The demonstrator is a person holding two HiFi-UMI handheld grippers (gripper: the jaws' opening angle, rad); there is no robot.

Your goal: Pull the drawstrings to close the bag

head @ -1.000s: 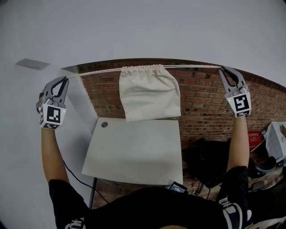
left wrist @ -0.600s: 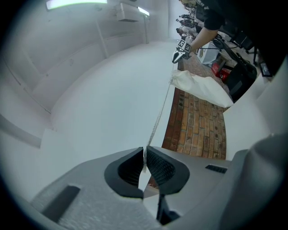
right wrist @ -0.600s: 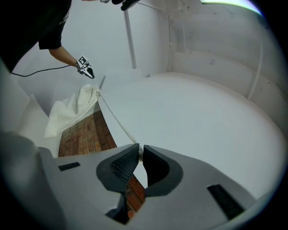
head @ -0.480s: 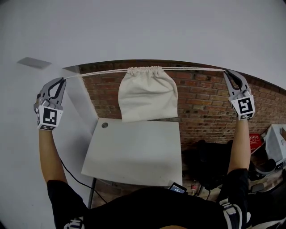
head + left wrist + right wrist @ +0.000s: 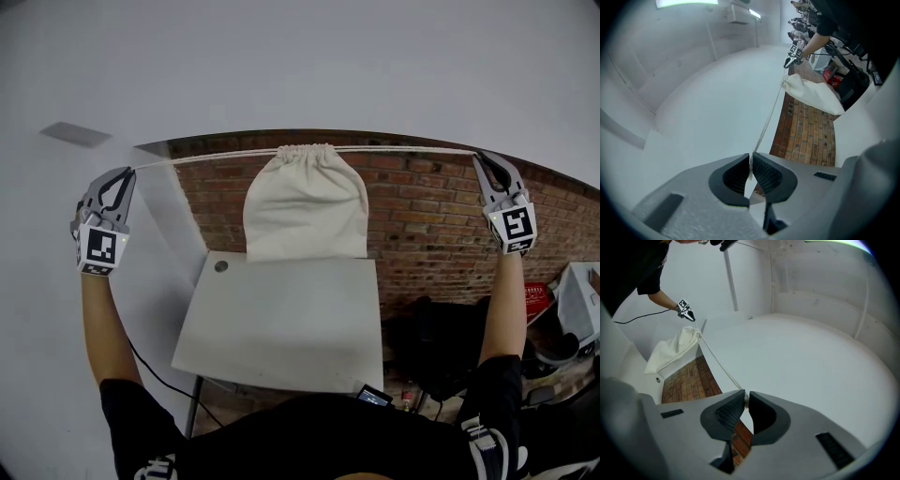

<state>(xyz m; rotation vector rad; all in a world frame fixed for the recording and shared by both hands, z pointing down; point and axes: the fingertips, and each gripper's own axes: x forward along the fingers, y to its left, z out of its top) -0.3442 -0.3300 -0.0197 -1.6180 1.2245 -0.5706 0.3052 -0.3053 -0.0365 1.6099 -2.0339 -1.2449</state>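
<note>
One cream drawstring bag [image 5: 305, 208], mouth gathered, hangs in mid-air above one white table [image 5: 281, 328]. Two taut cords run out from it. The left drawstring [image 5: 211, 157], possibly doubled, is pinched in the left gripper [image 5: 130, 172]. The right drawstring [image 5: 412, 149] is pinched in the right gripper [image 5: 479, 156]. One brick surface [image 5: 422, 216] lies behind.

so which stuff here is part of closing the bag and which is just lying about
In the job: cloth bag; drawstring; left claw; right claw, both clamped on the drawstring.
Lying about: white table; red box.
</note>
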